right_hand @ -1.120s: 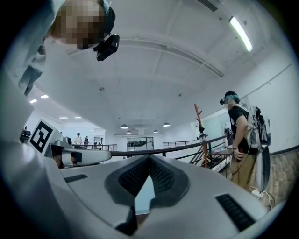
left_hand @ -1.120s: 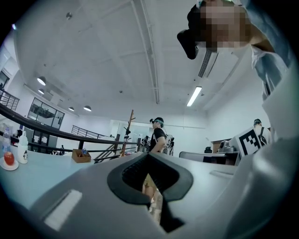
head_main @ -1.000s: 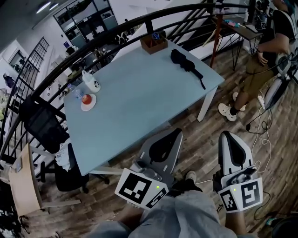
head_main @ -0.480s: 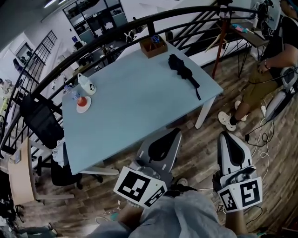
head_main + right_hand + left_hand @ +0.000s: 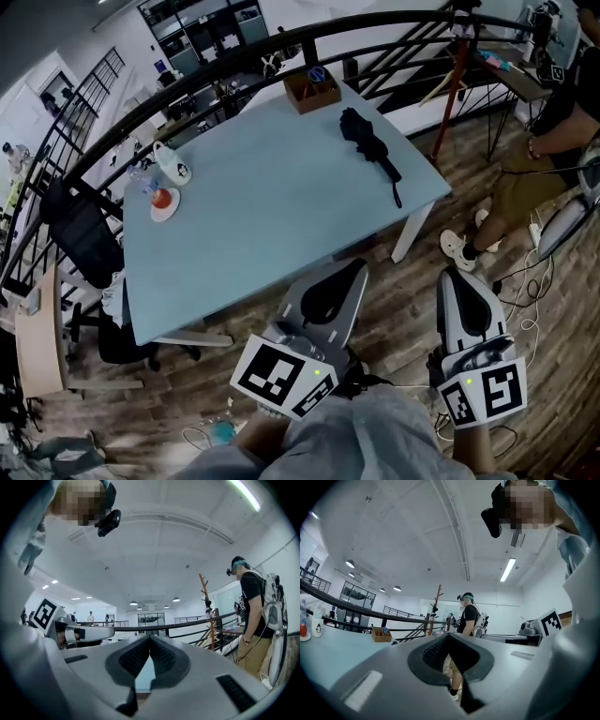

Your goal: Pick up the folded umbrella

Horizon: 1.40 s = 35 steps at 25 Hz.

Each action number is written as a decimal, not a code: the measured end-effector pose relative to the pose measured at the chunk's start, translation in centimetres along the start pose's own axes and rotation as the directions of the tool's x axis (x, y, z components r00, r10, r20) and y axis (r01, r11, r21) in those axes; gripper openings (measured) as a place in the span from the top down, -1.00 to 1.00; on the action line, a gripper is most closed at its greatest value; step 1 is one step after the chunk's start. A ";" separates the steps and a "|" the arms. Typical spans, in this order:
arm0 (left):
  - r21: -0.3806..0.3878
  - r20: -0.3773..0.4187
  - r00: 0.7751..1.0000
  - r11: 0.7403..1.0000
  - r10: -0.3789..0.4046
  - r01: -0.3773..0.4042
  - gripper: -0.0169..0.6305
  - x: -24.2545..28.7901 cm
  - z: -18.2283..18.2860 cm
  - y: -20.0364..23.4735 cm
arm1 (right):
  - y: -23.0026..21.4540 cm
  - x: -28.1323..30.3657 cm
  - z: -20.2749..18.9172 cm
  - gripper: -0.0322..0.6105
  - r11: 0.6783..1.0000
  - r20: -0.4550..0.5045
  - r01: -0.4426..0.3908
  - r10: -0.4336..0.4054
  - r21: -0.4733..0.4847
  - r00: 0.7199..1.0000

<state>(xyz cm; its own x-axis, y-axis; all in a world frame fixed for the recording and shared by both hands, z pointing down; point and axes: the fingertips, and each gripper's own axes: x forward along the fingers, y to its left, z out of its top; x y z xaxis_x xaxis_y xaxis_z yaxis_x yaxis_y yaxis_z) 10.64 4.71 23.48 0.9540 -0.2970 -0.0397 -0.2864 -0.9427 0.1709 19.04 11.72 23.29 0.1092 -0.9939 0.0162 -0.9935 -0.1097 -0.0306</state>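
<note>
The folded black umbrella (image 5: 367,139) lies on the far right part of the light blue table (image 5: 262,216), its strap trailing toward the near right corner. Both grippers hang off the table, over the wooden floor on its near side. My left gripper (image 5: 354,269) sits just past the table's near edge, jaws shut and empty; in the left gripper view its tips (image 5: 448,635) meet. My right gripper (image 5: 457,277) is further right, below the table's corner, also shut with nothing held (image 5: 150,637). The umbrella is well beyond both.
A wooden box (image 5: 312,89) stands at the table's far edge, a white bottle (image 5: 172,164) and a red item on a saucer (image 5: 163,201) at its left end. A black railing (image 5: 234,58) runs behind. A black chair (image 5: 89,246) stands left, a person (image 5: 553,141) and floor cables (image 5: 525,272) right.
The table and umbrella have shifted a little in the head view, and the person at the right has slid toward the edge. Both grippers keep their place in the view, still shut.
</note>
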 end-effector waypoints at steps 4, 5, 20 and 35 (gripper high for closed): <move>-0.005 -0.001 1.000 1.000 0.000 0.000 0.93 0.9 -0.4 1.0 | -0.4 1.1 -0.6 0.90 1.000 -0.008 0.000 0.000 -0.003 1.000; -0.007 0.000 1.000 1.000 0.000 0.000 0.93 1.3 -0.5 1.4 | -0.7 1.6 -0.8 0.90 1.000 -0.009 0.002 -0.002 -0.005 1.000; -0.035 -0.002 0.999 0.998 0.043 -0.043 0.93 10.0 -0.5 10.5 | -6.2 12.4 -1.7 0.90 1.000 -0.049 0.011 -0.012 -0.015 0.999; -0.112 -0.053 0.995 0.990 0.086 -0.091 0.93 17.8 -0.4 19.7 | -9.4 24.5 -1.3 0.90 0.999 -0.115 -0.037 0.035 -0.015 0.993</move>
<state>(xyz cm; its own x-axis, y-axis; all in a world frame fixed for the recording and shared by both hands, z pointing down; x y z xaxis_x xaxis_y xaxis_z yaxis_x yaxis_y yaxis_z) 22.00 -19.04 26.58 0.9294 -0.3680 0.0278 -0.3604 -0.8889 0.2826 31.01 -11.62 25.27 0.0699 -0.9891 0.1295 -0.9972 -0.0727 -0.0163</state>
